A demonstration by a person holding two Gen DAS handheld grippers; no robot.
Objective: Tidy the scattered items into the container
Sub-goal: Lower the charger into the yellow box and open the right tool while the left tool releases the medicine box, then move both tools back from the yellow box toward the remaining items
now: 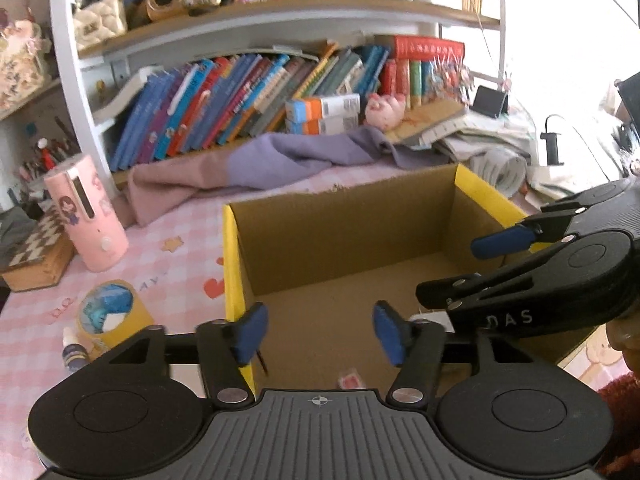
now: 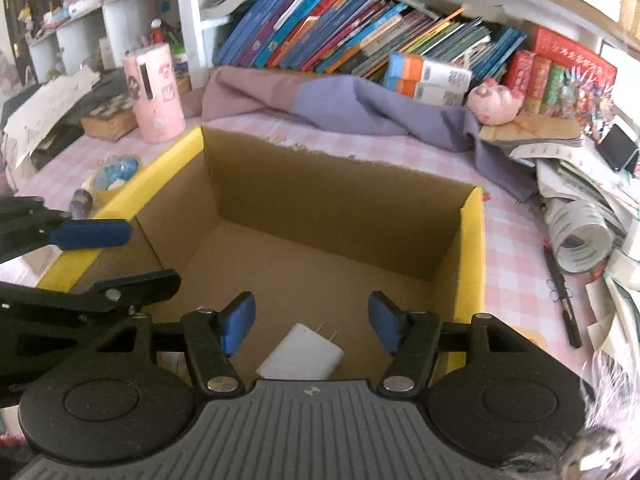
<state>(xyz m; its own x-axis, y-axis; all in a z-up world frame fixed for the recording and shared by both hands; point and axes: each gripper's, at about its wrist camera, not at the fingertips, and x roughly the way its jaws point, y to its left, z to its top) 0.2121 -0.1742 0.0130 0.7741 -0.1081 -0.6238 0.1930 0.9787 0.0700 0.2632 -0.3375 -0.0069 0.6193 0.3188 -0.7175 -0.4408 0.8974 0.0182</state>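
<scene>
An open cardboard box with yellow-taped side rims stands on the pink checked table, and both grippers hang over it. My left gripper is open above the box floor with nothing between its blue pads. A small pink-red item lies on the floor just below it. My right gripper is open too. A white charger plug lies on the box floor under the gap, clear of both pads. Each gripper shows in the other's view: the right gripper, the left gripper.
Left of the box lie a yellow tape roll with something blue inside, a small bottle, a pink cylinder and a checkered wooden box. A purple cloth and bookshelves are behind. A black pen and paper piles lie to the right.
</scene>
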